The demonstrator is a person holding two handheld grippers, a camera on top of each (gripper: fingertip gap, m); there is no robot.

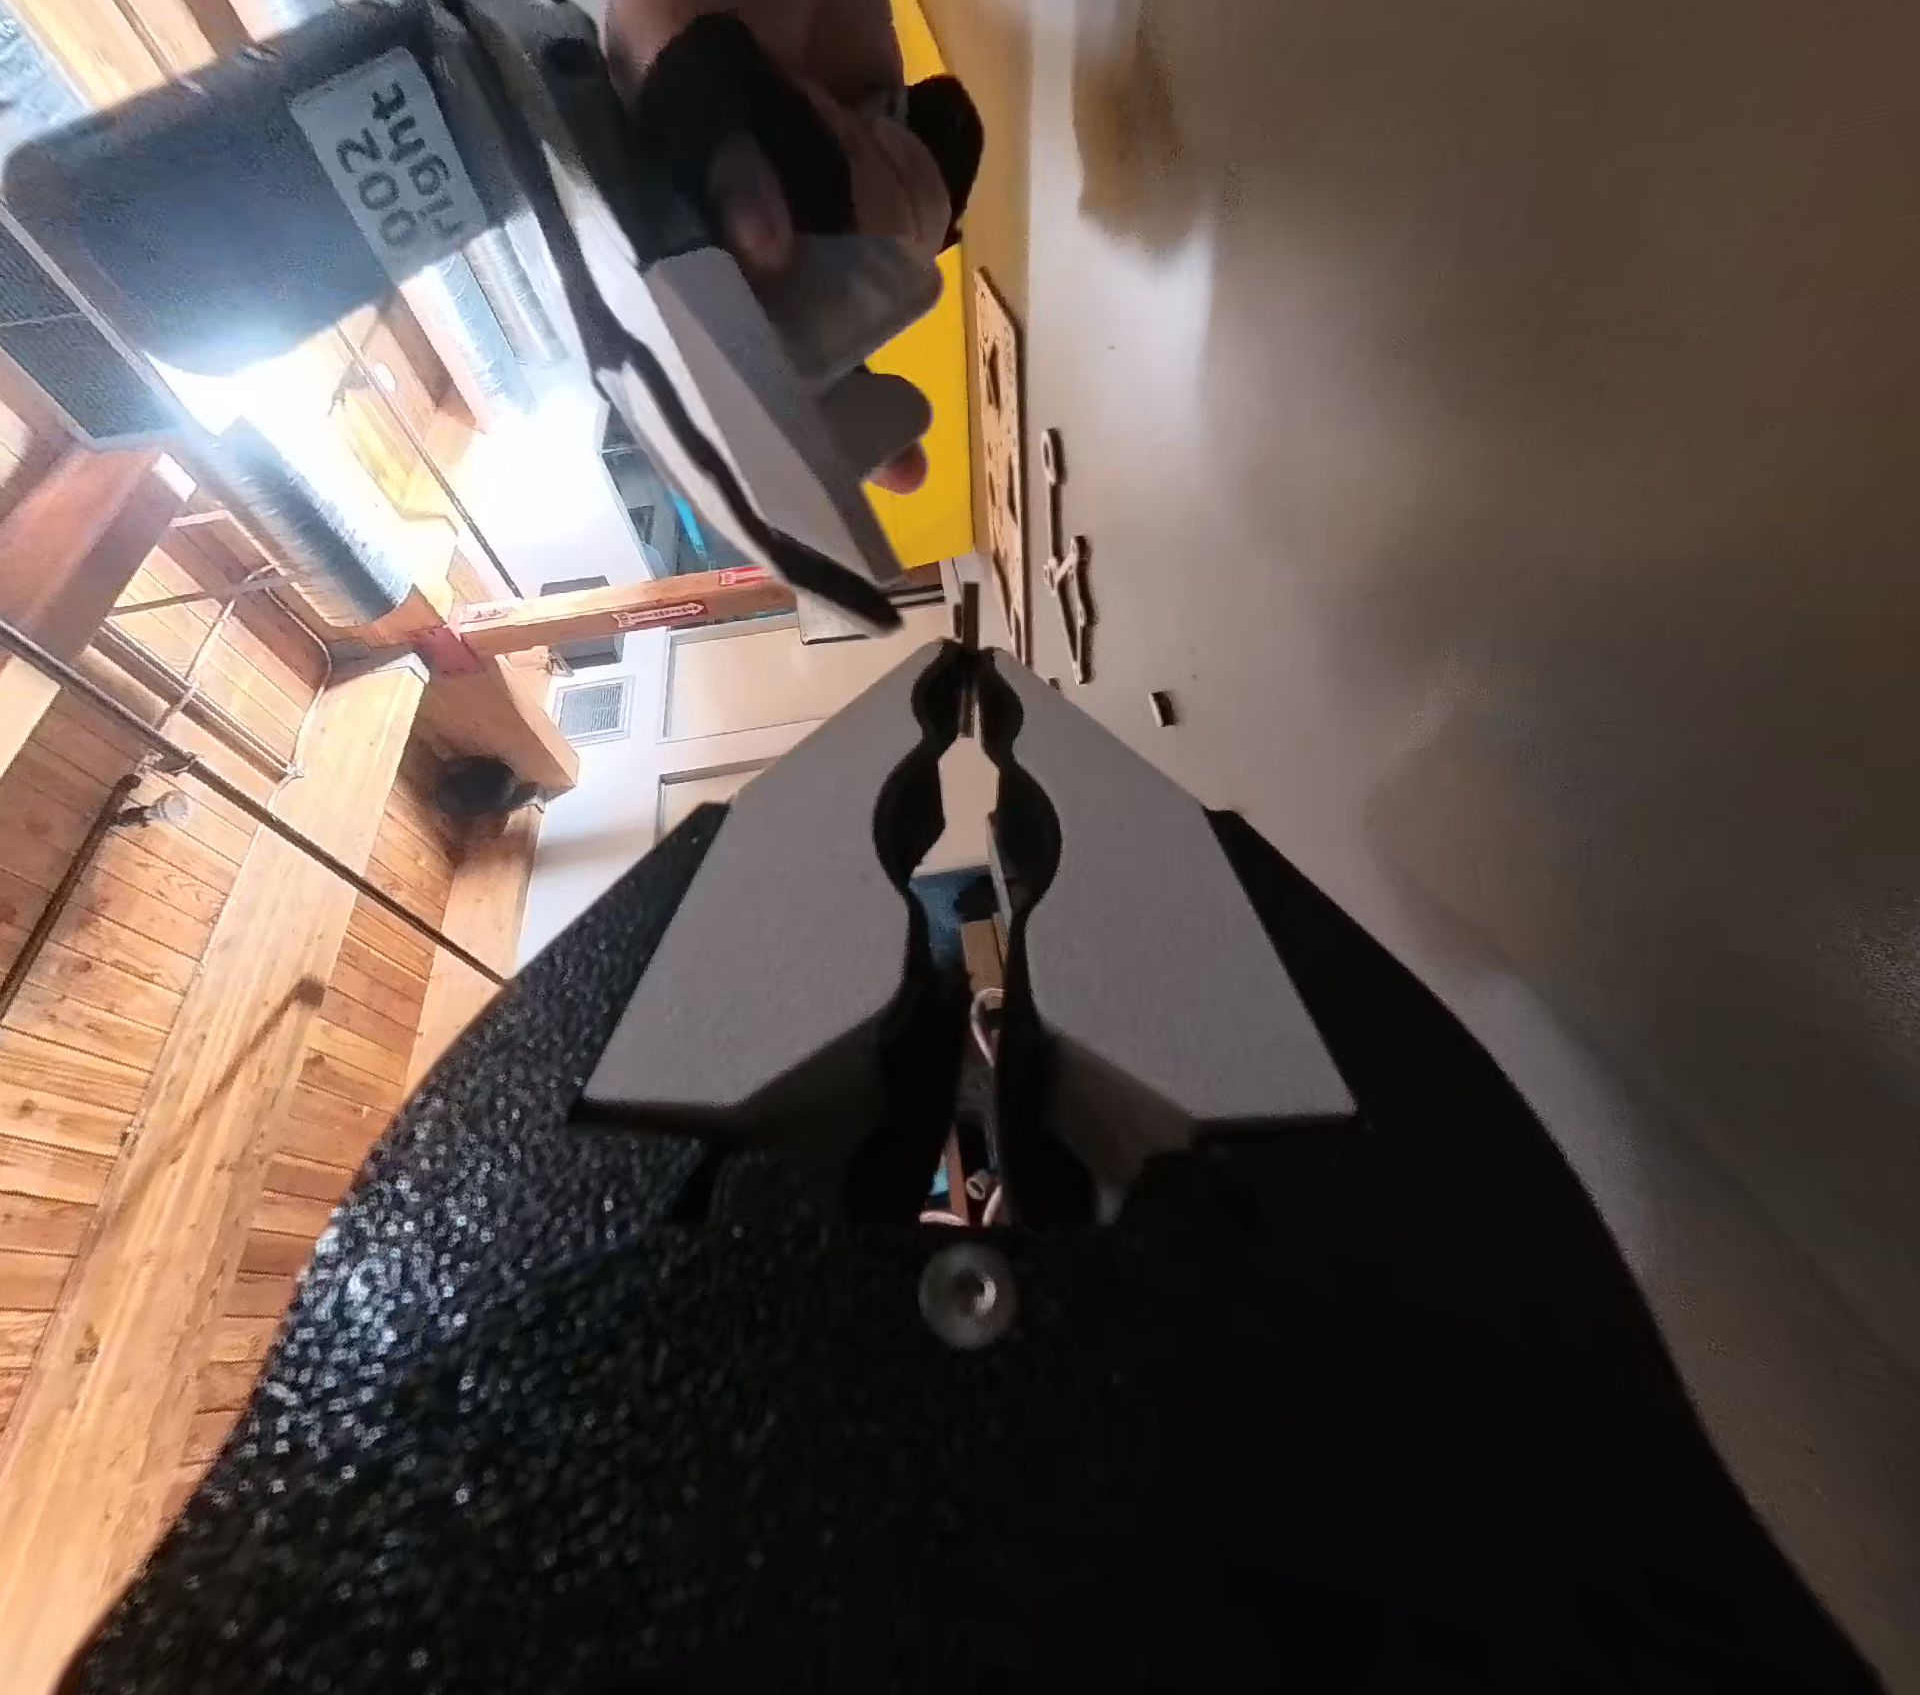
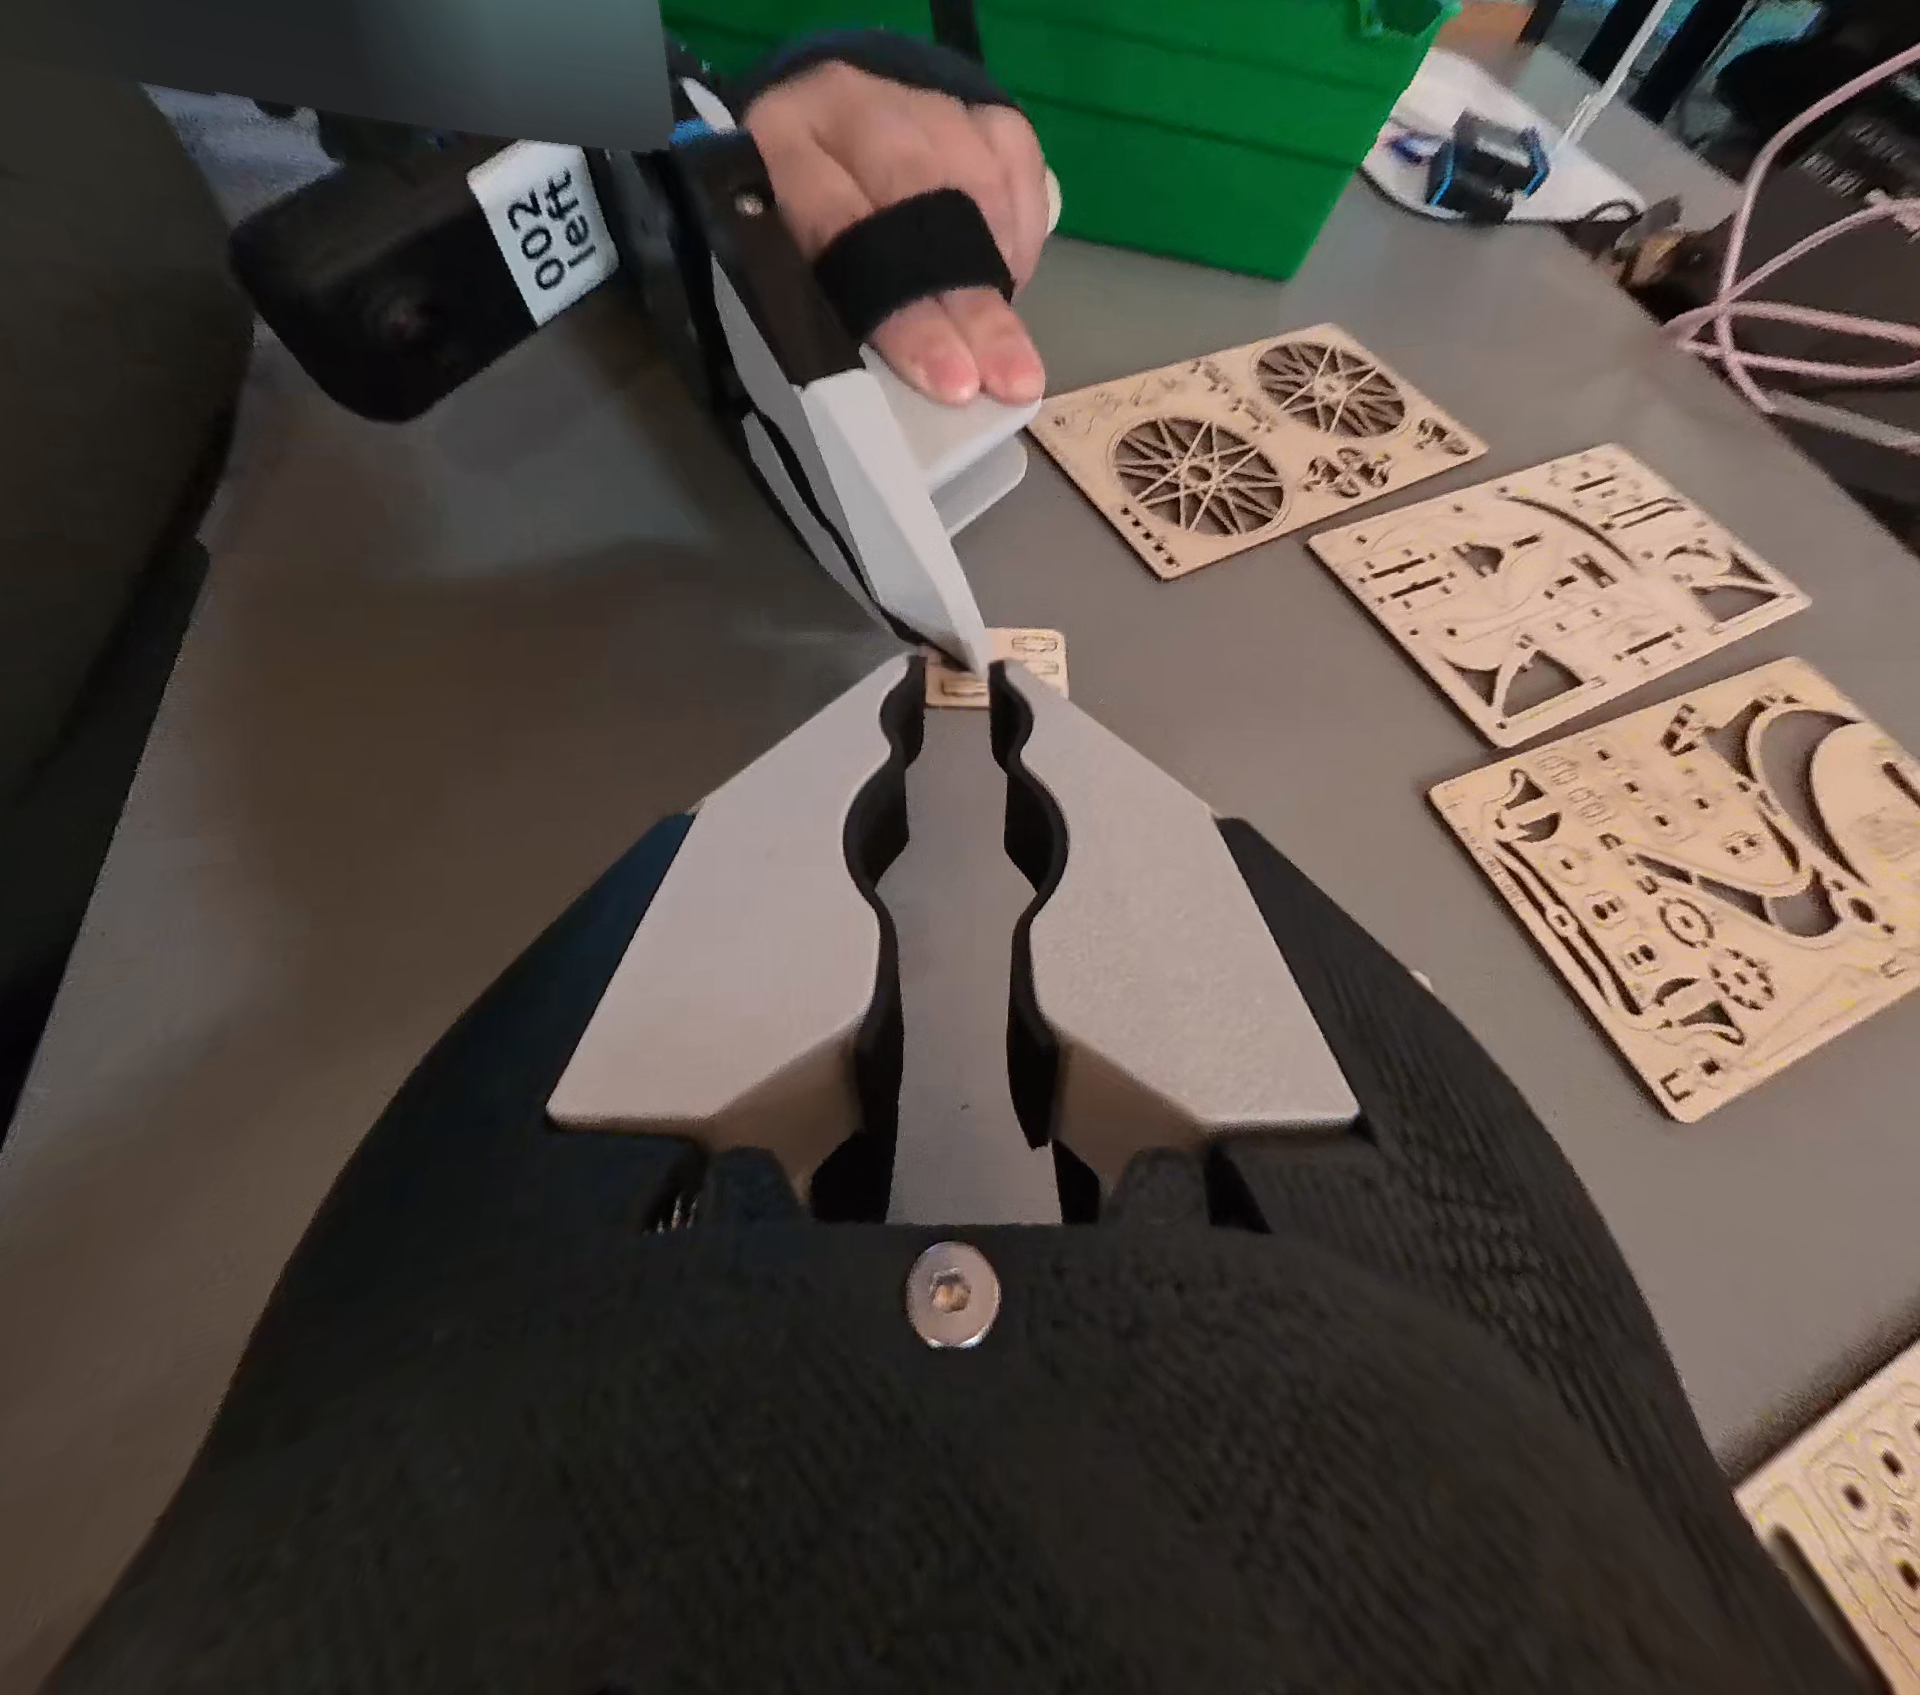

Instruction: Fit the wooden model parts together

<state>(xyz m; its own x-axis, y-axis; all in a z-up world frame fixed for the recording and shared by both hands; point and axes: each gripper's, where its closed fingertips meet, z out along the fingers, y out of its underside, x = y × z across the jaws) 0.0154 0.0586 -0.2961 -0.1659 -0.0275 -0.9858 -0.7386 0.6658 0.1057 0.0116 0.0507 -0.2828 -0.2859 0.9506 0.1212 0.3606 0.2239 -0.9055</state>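
Observation:
A small flat wooden part [image 2: 1039,650] with slot cutouts is held a little above the grey table [image 2: 520,710], between both grippers. My left gripper [image 1: 964,660] is shut on it; the part shows edge-on as a thin dark strip [image 1: 971,606]. In the right wrist view the left gripper [image 2: 961,648] comes in from the upper left and pinches the part's far side. My right gripper [image 2: 956,675] has its jaws narrowed onto the part's near end. In the left wrist view the right gripper [image 1: 883,606] reaches in from the upper left, its tips beside the strip.
Three laser-cut wooden sheets lie to the right: one with wheels [image 2: 1257,450], a second [image 2: 1558,585] and a third [image 2: 1704,887]. Another sheet [image 2: 1839,1489] is at the lower right. A green bin [image 2: 1091,87] stands behind, with cables [image 2: 1766,315] at far right. Loose wooden parts [image 1: 1070,606] lie on the table. My left and right fingertips are right by each other.

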